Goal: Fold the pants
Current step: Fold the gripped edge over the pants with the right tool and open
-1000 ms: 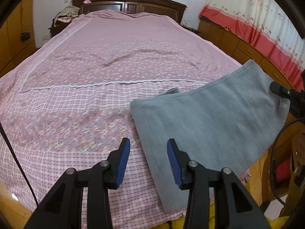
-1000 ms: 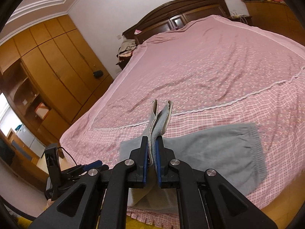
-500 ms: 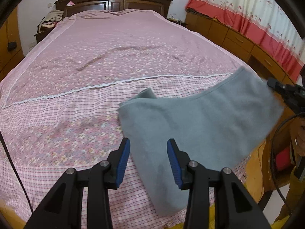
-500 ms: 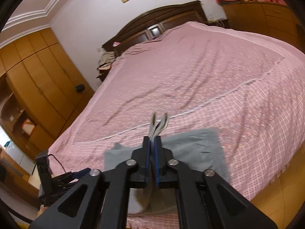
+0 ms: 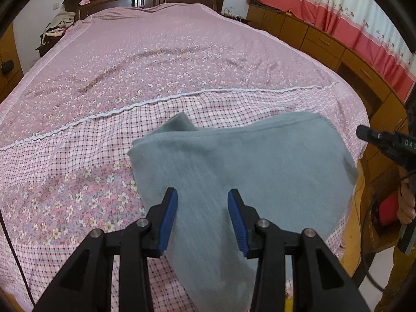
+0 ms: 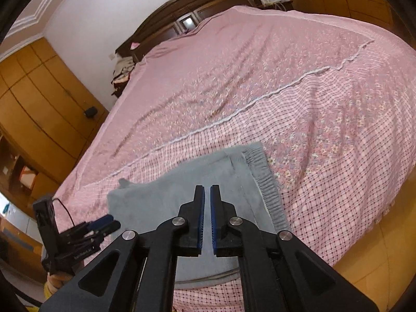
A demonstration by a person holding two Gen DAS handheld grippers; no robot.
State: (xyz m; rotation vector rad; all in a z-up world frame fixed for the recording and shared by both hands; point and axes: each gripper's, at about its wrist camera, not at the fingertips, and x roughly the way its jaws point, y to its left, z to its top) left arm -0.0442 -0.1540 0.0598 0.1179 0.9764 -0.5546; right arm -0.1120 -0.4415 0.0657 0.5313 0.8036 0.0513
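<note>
Both hand-held grippers above folded grey pants [image 5: 249, 161], seemingly no grip.

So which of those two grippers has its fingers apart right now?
The left gripper: its blue-padded fingers stand well apart above the grey pants, gripping nothing. On the right gripper they are pressed nearly together.
</note>
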